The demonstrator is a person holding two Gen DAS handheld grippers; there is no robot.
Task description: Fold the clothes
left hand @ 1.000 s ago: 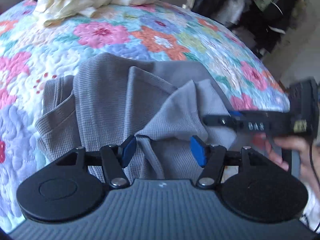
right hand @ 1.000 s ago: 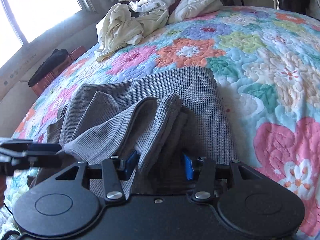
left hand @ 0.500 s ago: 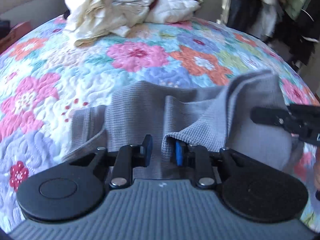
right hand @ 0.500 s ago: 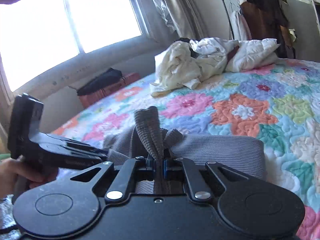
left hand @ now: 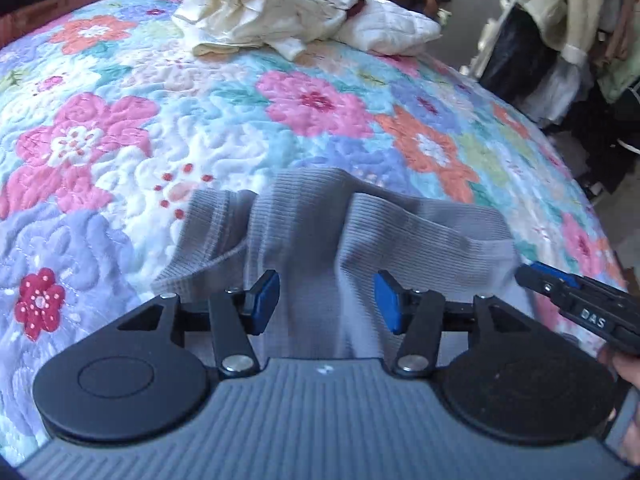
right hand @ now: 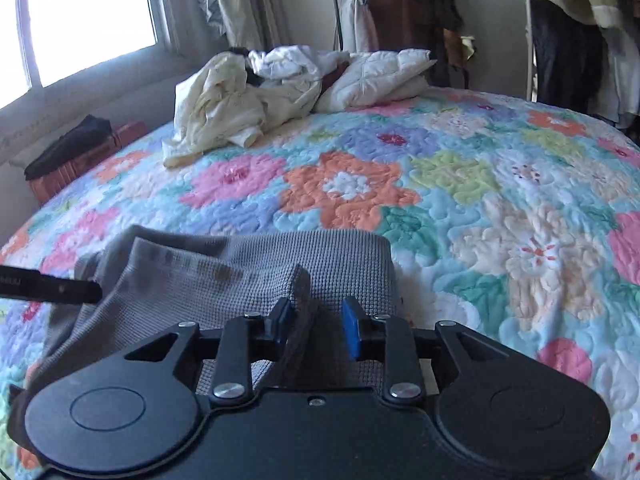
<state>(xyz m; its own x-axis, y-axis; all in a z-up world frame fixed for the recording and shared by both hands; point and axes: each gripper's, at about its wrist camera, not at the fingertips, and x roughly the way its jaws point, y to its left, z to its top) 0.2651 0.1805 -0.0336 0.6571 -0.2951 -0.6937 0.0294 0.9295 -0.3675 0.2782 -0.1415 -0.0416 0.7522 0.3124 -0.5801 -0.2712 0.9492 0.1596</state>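
Wrist views: left gripper (left hand: pixel 326 300) and right gripper (right hand: pixel 318 326) – jaws spread, empty – over grey garment (left hand: pixel 400 232).

A home bedroom. The bed (right hand: pixel 500 208) w/ a floral patchwork quilt fills most of both views; crumpled cream bedding (right hand: pixel 224 104) and a white quilted pillow (right hand: pixel 380 76) sit at the far end. Window (right hand: pixel 80 12) w/ curtains (right hand: pixel 244 0) behind, plus a clothes rack (right hand: pixel 400 4) of hanging garments by the wall.

The left tool (left hand: pixel 326 300) hangs agape over the grey garment (left hand: pixel 360 232) — folded on the floral quilt (left hand: pixel 120 140).
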